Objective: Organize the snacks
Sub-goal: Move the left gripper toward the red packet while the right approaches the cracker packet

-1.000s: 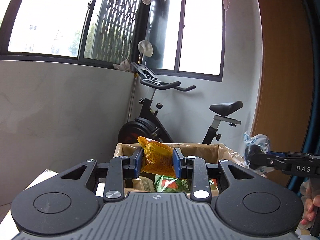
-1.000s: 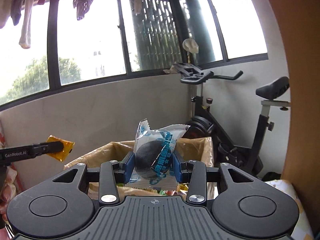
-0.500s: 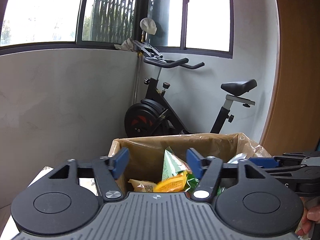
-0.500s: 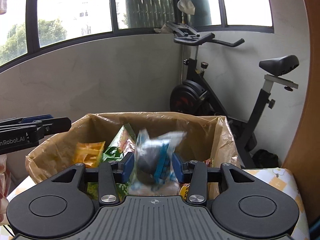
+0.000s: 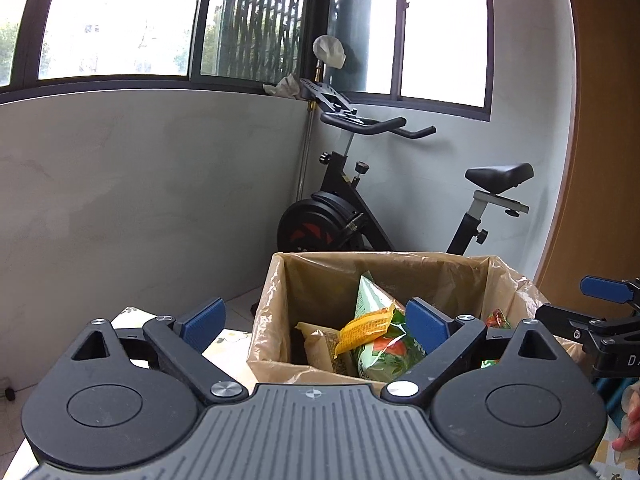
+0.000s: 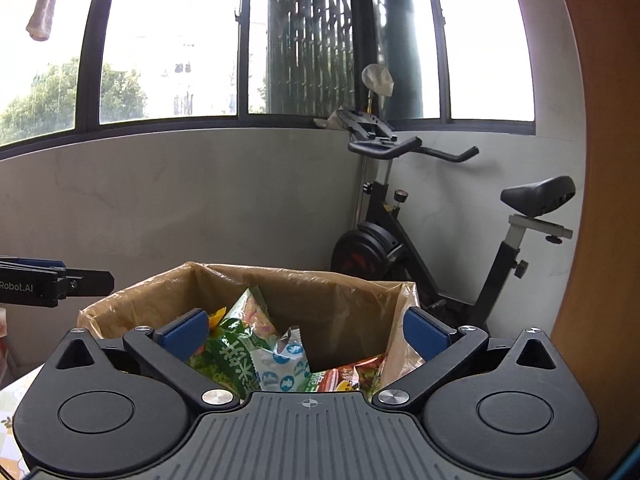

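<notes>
A box lined with a brown plastic bag (image 5: 276, 284) (image 6: 340, 292) stands in front of both grippers and holds several snack packets. In the left wrist view an orange packet (image 5: 366, 328) lies on a green packet (image 5: 384, 354) inside it. In the right wrist view a clear blue-printed packet (image 6: 280, 364) lies on a green packet (image 6: 236, 344). My left gripper (image 5: 316, 324) is open and empty above the box's near edge. My right gripper (image 6: 306, 330) is open and empty above the box. The right gripper also shows at the left wrist view's right edge (image 5: 600, 320).
An exercise bike (image 5: 360, 216) (image 6: 420, 236) stands behind the box against a grey wall under windows. A brown wooden panel (image 6: 600, 200) is on the right. A patterned tablecloth (image 5: 228, 344) shows left of the box. Clothes (image 6: 40, 4) hang at the top left.
Both grippers opened. The orange packet dropped from the left gripper into the box, then the blue-printed packet dropped from the right. Both grippers tilted down toward the box.
</notes>
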`<action>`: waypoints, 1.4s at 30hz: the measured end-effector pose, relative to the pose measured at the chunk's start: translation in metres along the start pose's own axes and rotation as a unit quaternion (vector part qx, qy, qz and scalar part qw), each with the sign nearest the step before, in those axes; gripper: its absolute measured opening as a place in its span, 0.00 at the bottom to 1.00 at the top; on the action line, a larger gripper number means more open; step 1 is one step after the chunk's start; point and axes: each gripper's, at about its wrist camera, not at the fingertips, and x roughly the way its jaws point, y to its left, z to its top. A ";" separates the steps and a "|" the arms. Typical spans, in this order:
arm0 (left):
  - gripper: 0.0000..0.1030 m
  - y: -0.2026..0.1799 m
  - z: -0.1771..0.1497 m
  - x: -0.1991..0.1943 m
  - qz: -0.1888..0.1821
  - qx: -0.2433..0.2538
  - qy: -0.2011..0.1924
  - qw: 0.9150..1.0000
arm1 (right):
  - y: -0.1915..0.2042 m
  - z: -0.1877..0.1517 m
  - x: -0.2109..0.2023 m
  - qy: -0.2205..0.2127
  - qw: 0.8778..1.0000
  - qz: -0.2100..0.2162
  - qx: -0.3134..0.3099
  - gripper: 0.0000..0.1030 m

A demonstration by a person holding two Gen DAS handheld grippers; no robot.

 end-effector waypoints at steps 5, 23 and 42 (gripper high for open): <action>0.95 0.001 -0.015 -0.018 -0.007 0.007 -0.014 1.000 | 0.007 -0.013 -0.020 -0.002 1.000 0.014 -0.013 1.00; 0.96 -0.005 -0.098 -0.033 -0.029 0.016 0.047 0.998 | -0.003 -0.096 -0.057 0.007 0.997 0.060 0.055 1.00; 0.94 -0.005 -0.168 -0.015 -0.018 0.016 0.144 0.989 | 0.060 -0.205 -0.013 0.192 0.971 0.130 -0.051 0.77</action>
